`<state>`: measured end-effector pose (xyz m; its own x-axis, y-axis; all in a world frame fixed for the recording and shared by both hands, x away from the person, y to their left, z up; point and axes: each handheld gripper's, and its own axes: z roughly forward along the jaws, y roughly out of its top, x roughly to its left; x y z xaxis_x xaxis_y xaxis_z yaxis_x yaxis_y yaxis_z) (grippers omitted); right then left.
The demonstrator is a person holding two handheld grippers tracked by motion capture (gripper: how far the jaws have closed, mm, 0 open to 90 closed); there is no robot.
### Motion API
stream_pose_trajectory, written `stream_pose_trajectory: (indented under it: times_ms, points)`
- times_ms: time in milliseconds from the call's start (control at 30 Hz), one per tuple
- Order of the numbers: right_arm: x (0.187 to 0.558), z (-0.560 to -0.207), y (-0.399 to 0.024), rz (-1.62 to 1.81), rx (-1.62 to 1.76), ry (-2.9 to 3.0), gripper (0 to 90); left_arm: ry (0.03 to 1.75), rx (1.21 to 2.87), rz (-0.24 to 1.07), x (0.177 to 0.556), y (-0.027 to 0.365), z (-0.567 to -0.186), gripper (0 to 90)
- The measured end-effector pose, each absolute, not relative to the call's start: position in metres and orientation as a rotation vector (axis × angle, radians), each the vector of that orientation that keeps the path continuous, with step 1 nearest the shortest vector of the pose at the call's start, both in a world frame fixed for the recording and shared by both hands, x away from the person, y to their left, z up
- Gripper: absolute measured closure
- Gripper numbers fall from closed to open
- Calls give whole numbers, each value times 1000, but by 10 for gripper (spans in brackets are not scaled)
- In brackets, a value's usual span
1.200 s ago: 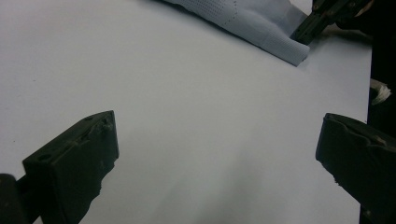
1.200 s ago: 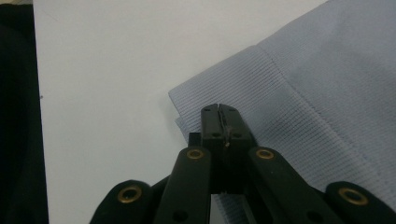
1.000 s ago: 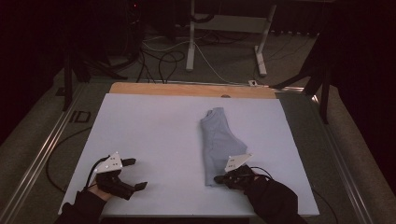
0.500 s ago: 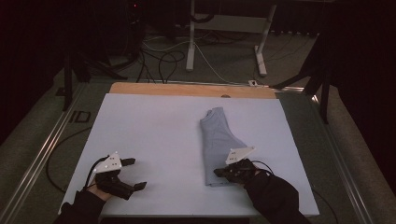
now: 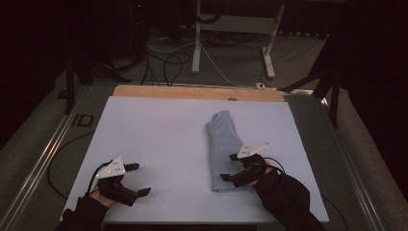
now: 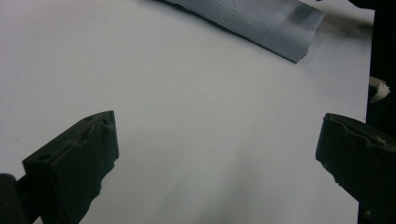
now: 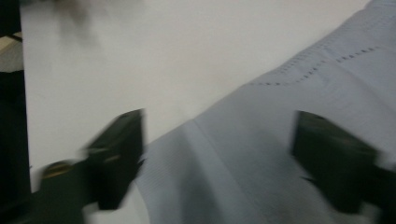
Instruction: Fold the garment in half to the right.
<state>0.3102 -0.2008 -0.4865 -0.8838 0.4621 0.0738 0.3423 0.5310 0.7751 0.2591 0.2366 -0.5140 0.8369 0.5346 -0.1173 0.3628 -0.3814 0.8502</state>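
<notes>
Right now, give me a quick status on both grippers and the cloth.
Left gripper open, idle on white sheet. Right gripper jaws just opened, above folded grey cloth, nothing held. Nothing in the way.

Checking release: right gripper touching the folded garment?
Apart. Right gripper view: right gripper jaws, just opened, stand wide above the folded grey garment, nothing between them.

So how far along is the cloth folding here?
Done: the grey cloth lies folded into a narrow strip on the white table. In hand: the right gripper, jaws just opened, hovers over its near end, holding nothing. The left gripper waits open. Any further fold remains.
</notes>
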Motion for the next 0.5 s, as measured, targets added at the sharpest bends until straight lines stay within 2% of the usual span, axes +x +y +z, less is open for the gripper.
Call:
stream_pose_trajectory:
  times_ms: [500]
  points:
    - [314, -490, -241, 1313, 812, 2445, 81, 661, 2014, 216, 259, 237, -514, 7]
